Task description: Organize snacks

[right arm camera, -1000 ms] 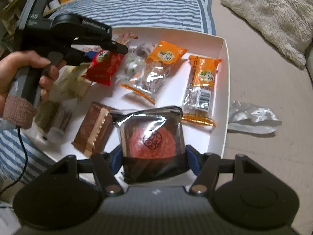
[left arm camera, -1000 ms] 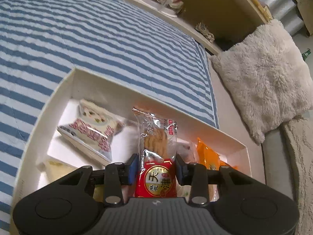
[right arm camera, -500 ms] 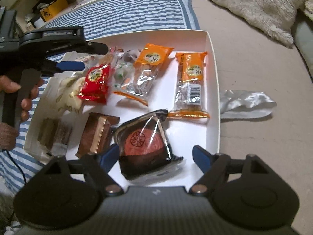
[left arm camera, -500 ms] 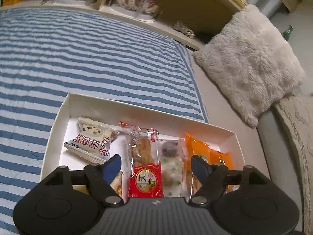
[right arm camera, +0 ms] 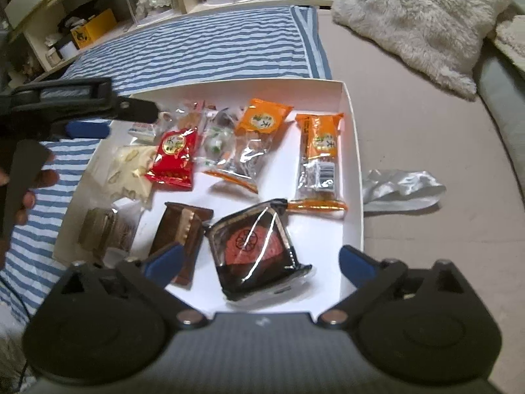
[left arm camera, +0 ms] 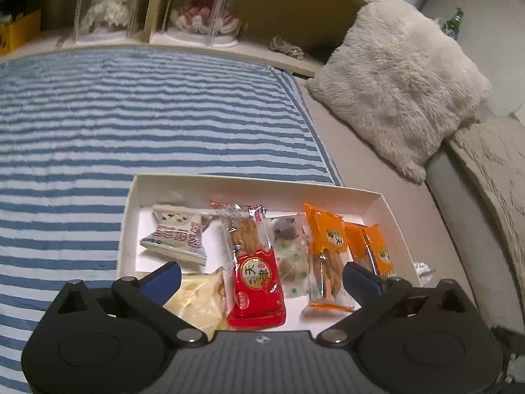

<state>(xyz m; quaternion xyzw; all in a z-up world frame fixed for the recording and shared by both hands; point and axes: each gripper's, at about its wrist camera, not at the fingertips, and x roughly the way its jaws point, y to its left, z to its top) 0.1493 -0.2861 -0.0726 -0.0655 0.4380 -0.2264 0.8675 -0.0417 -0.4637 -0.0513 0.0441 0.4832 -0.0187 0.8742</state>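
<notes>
Black-wrapped cake lies in the white box, straight ahead of my right gripper, nearest, long axis running away. Both jaws gape wide, empty. Farther up, left gripper faces the red pack.

Shallow white cardboard box holds flat-lying wrapped snacks: red packet, two orange packets, black-wrapped round cake.

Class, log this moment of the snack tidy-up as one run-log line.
left claw: open, empty | right claw: open, empty | red snack packet: in white box | dark pastry packet: in box | silver wrapper: outside box
</notes>
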